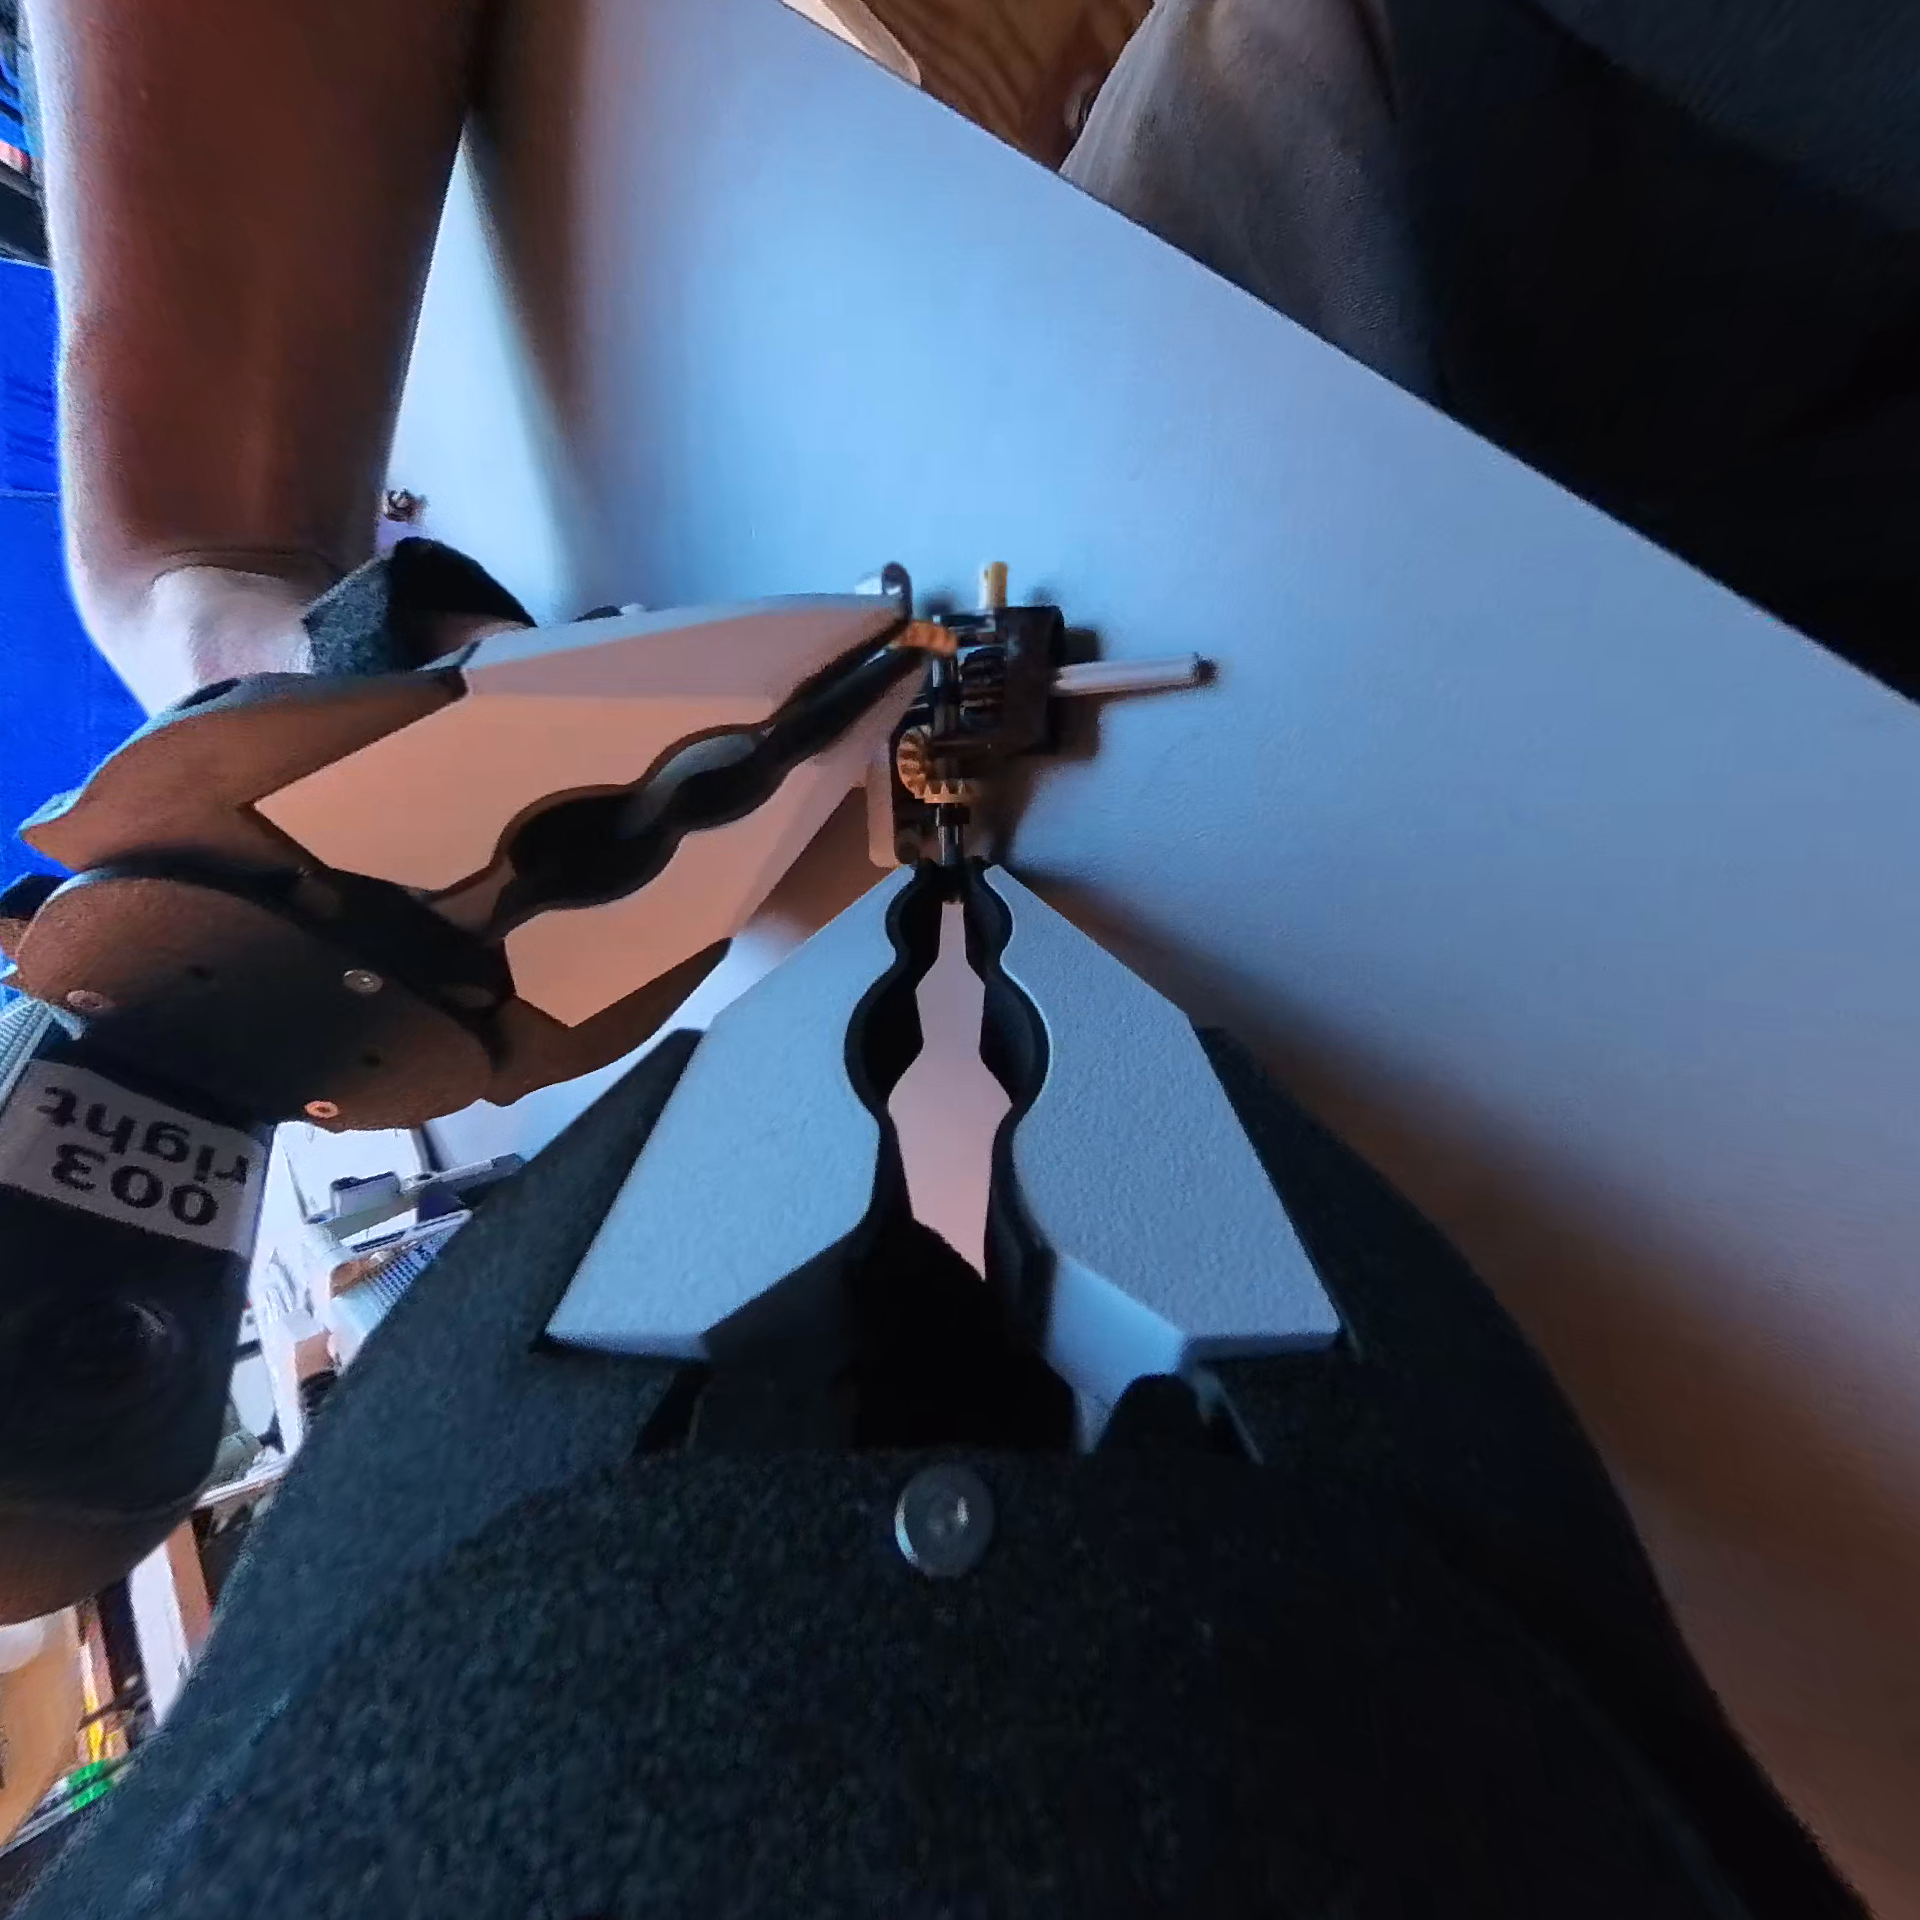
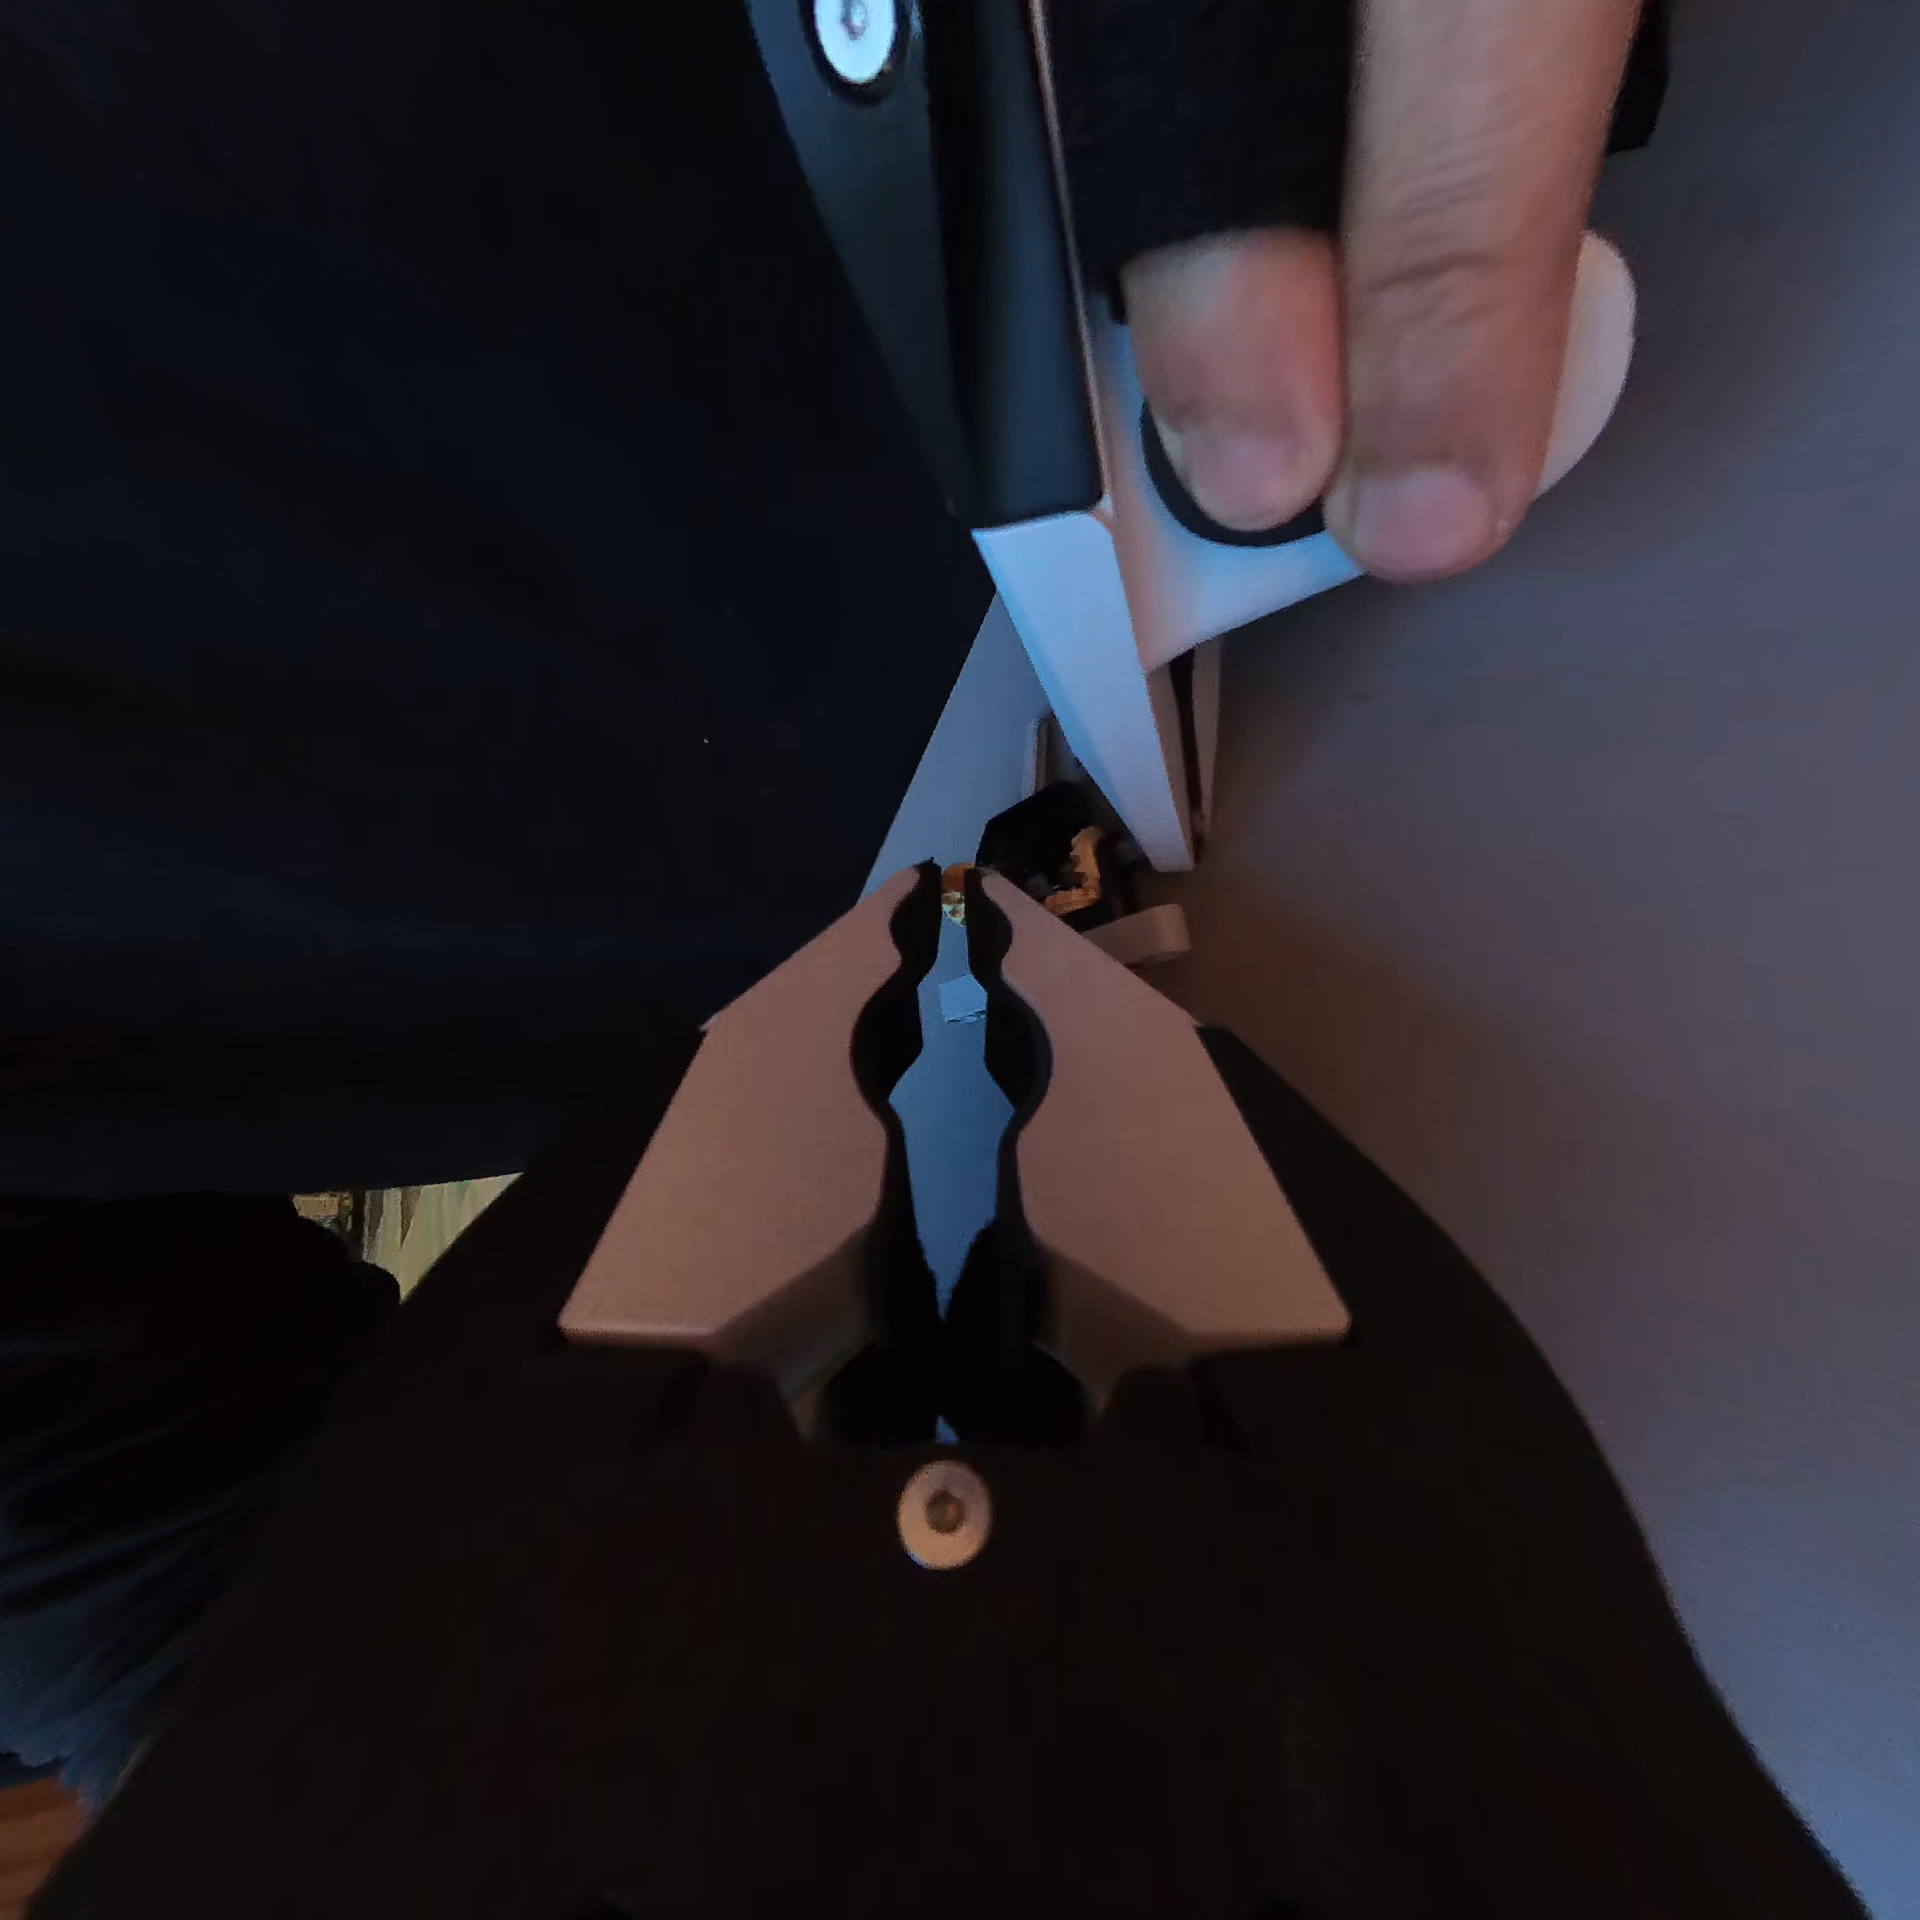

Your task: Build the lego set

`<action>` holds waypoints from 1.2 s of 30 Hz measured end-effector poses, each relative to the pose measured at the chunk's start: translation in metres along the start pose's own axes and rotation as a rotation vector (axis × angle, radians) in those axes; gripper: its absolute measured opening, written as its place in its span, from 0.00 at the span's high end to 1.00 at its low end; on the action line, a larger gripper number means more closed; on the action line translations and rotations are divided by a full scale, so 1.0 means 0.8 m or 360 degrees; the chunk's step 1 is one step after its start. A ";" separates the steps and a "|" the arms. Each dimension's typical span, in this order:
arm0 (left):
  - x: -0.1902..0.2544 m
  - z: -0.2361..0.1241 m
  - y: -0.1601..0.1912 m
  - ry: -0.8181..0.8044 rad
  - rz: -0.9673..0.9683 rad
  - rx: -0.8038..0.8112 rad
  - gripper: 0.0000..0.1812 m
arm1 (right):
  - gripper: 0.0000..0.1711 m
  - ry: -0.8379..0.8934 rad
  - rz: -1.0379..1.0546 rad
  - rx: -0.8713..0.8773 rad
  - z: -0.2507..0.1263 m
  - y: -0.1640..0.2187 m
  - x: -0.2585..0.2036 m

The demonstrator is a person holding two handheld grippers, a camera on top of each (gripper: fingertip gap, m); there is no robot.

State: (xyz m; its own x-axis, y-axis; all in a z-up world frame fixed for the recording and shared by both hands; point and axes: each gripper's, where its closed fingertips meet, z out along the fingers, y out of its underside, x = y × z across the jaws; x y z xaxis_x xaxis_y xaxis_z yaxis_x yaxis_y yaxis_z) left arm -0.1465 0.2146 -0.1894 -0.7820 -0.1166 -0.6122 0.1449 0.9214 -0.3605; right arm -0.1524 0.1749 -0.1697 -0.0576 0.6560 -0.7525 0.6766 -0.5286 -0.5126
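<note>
A small black lego assembly (image 1: 987, 717) with tan gears, a white axle (image 1: 1132, 673) sticking out to the right and a yellow pin (image 1: 995, 577) is held up in front of the white table (image 1: 1195, 416). My left gripper (image 1: 948, 871) is shut on a thin black axle at the assembly's near end. My right gripper (image 1: 912, 636) comes in from the left, shut on a small tan piece (image 1: 927, 634) at the assembly's top corner. In the right wrist view my right gripper (image 2: 951, 883) pinches that tan piece (image 2: 952, 902), and the assembly (image 2: 1049, 847) sits just beyond, under the left gripper's fingers (image 2: 1122, 727).
A person's forearm (image 1: 260, 260) rises behind the right gripper. The table's far edge runs diagonally, with dark clothing (image 1: 1662, 208) past it. A hand (image 2: 1382, 343) grips the left gripper's handle. Cluttered shelves (image 1: 364, 1226) show at the lower left. Tip to tip, the grippers are about 5 cm apart.
</note>
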 end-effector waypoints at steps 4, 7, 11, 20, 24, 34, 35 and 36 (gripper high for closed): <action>0.000 0.000 0.000 -0.0007 0.0015 -0.0010 0.99 | 0.98 0.0028 -0.0016 -0.0025 0.001 0.001 0.002; 0.000 0.000 0.000 -0.0010 0.0005 -0.0015 0.99 | 0.98 0.0055 -0.0030 -0.0036 0.002 0.003 0.002; 0.003 -0.003 0.002 -0.0019 -0.0069 -0.0049 0.99 | 0.98 0.0143 -0.0045 0.0020 -0.007 0.006 -0.001; 0.001 -0.014 0.026 -0.0329 -0.0636 -0.0408 0.99 | 0.98 0.1204 0.0014 0.0325 -0.062 0.043 0.017; -0.008 -0.013 0.021 -0.0566 -0.0754 -0.0523 0.99 | 0.95 0.1388 0.0075 0.0464 -0.066 0.052 0.024; -0.030 -0.038 0.020 -0.1011 -0.0982 -0.0529 0.99 | 0.88 0.1153 0.0406 0.1622 -0.084 0.002 -0.007; -0.032 -0.039 0.019 -0.1029 -0.0972 -0.0530 0.99 | 0.88 0.1149 0.0423 0.1647 -0.085 0.001 -0.008; -0.034 -0.041 0.017 -0.1046 -0.0961 -0.0527 0.99 | 0.88 0.1154 0.0399 0.1651 -0.085 -0.001 -0.011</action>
State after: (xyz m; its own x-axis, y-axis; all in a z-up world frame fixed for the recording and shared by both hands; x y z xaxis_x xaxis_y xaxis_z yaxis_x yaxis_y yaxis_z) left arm -0.1433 0.2428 -0.1550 -0.1564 -0.6993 -0.6975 -0.4301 0.6839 -0.5892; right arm -0.1026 0.2066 -0.1346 0.6179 0.4469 -0.6469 -0.2914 -0.6340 -0.7164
